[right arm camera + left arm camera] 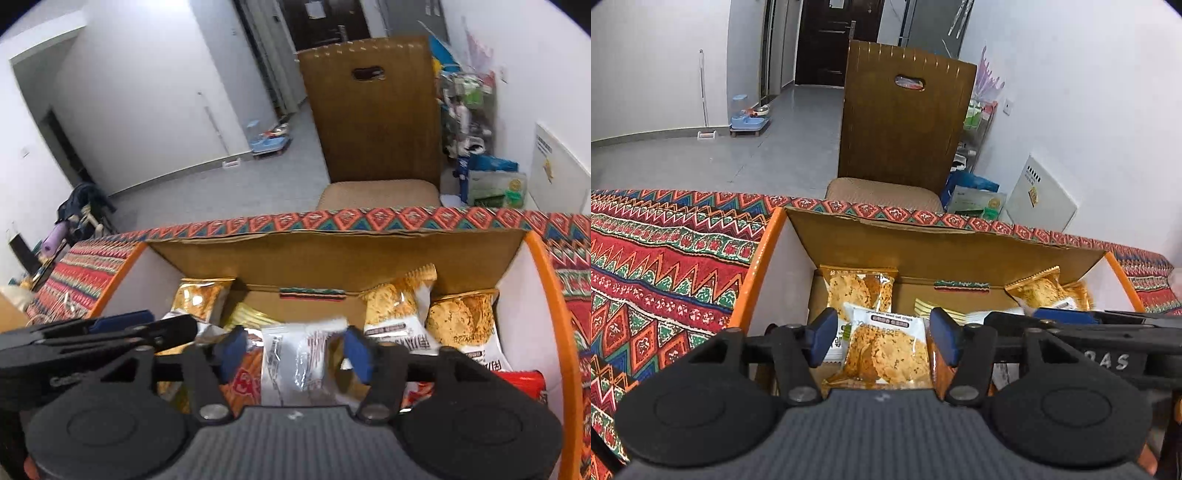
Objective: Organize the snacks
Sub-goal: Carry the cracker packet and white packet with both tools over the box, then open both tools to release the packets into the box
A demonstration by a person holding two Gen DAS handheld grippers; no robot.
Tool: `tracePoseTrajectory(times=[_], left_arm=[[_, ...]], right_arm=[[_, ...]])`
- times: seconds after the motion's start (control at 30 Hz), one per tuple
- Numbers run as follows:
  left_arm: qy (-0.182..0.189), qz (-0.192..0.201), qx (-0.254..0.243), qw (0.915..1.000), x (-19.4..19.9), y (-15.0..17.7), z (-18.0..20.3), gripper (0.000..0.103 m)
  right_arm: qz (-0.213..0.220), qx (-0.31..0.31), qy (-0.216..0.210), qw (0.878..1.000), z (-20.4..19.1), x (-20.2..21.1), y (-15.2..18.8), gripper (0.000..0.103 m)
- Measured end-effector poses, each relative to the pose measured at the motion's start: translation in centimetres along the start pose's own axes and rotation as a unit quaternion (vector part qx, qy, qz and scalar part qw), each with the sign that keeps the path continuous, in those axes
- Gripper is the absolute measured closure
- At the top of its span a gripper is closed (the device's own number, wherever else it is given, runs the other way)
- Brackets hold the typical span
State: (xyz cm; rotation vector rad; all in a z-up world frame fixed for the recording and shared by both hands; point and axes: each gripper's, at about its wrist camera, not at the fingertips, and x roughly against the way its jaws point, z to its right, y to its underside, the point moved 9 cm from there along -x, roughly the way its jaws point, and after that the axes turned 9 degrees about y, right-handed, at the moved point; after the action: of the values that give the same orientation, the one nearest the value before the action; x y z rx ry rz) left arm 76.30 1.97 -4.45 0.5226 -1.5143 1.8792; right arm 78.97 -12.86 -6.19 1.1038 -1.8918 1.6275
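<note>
— What is everything sitting on?

— A table covered with a patterned cloth (665, 266) in red, orange, green and blue zigzags and diamonds. In the right wrist view the same cloth (85, 273) runs along the far edge and down both sides.

— And what lies directly on it?

— An open cardboard box (945, 240) with orange outer edges and white inner walls. Its far flap stands up close to the table's far edge. From the right wrist view the box (332, 251) fills most of the tabletop that shows.

— Anything else on the cloth?

— At the far left in the right wrist view a few small things lie there, too blurred to name.
</note>
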Motion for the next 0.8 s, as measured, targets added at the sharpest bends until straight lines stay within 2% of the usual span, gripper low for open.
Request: tracePoseTrajectory(times=[0.03,0.07,0.13,0.17,0.3,0.5,0.57,0.63,0.8], left_arm=[[0.002,0.005,-0.006,1.0,0.4,0.1,0.0,0.045],[-0.006,0.012,-0.014,0.9998,0.9,0.3,0.0,0.032],[-0.032,0.036,-0.026,0.9985,2.4,0.3,-0.4,0.017],[-0.027,0.048,-0.032,0.998,3.2,0.3,-0.2,0.017],[-0.014,0.045,-0.034,0.9983,6.3,0.5,0.3,0.012],[-0.007,0.073,-0.061,0.9954,13.5,1.0,2.4,0.006],[-0.003,0.084,-0.064,0.9944,16.5,1.7,3.1,0.003],[0.003,0.095,-0.063,0.9935,19.6,3.0,3.8,0.001],[0.049,0.104,-0.07,0.9909,26.7,8.3,6.1,0.0]], right_arm=[[0.006,-0.006,-0.002,1.0,0.2,0.3,0.0,0.016],[0.015,-0.008,-0.008,1.0,0.2,0.7,-0.1,0.013],[0.029,-0.007,-0.011,1.0,0.3,1.5,-0.3,0.013],[0.031,-0.005,-0.011,0.999,0.2,2.0,-0.3,0.013],[0.053,0.026,0.011,0.998,-0.4,5.2,-0.2,0.012],[0.101,0.075,0.039,0.991,-1.6,12.8,1.2,0.011],[0.116,0.075,0.044,0.989,-1.5,15.9,2.4,0.007],[0.13,0.08,0.048,0.987,-1.4,19.0,4.2,0.005],[0.168,0.098,0.058,0.979,-1.6,26.0,9.1,0.002]])
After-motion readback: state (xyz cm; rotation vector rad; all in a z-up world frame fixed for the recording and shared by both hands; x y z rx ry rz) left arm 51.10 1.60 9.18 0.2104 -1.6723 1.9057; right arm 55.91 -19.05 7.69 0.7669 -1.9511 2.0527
